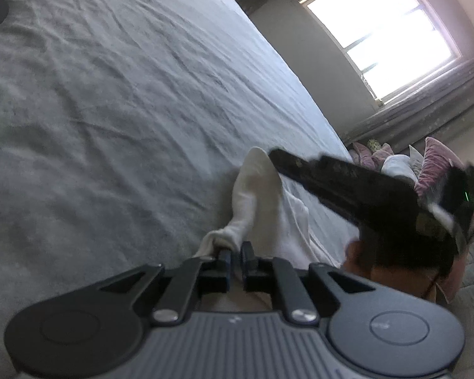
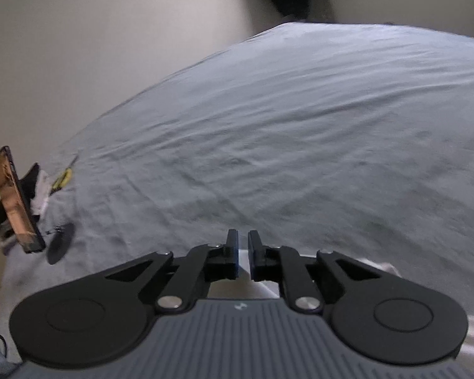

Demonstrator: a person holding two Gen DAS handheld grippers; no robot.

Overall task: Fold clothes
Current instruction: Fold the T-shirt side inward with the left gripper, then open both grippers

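- Black, narrowly parted jaws mark the left gripper [image 1: 236, 254]; a bunched corner of the white garment [image 1: 259, 202] sits at and between its tips, so it looks clenched on the cloth, though blur hides the pad contact.
- The right gripper [image 2: 242, 246] has its jaws drawn almost together with a slim gap; white cloth shows low in that gap and beneath the body, but whether it is pinched cannot be told.
- From the left wrist view, the right gripper [image 1: 347, 183] crosses over the garment, its tip at the cloth's raised far end.
- The garment lies crumpled on the grey bedsheet [image 1: 110, 110], near the bed's window-side edge.
- Only the left view shows the bright window [image 1: 385, 28], the curtain [image 1: 433, 101] below it, and pink cushions [image 1: 433, 164] past the bed's edge.
- Only the right view shows a phone [image 2: 15, 199] propped on a stand at the bed's far-left edge, a yellow-handled tool [image 2: 63, 180] beside it, and a plain wall [image 2: 94, 31].
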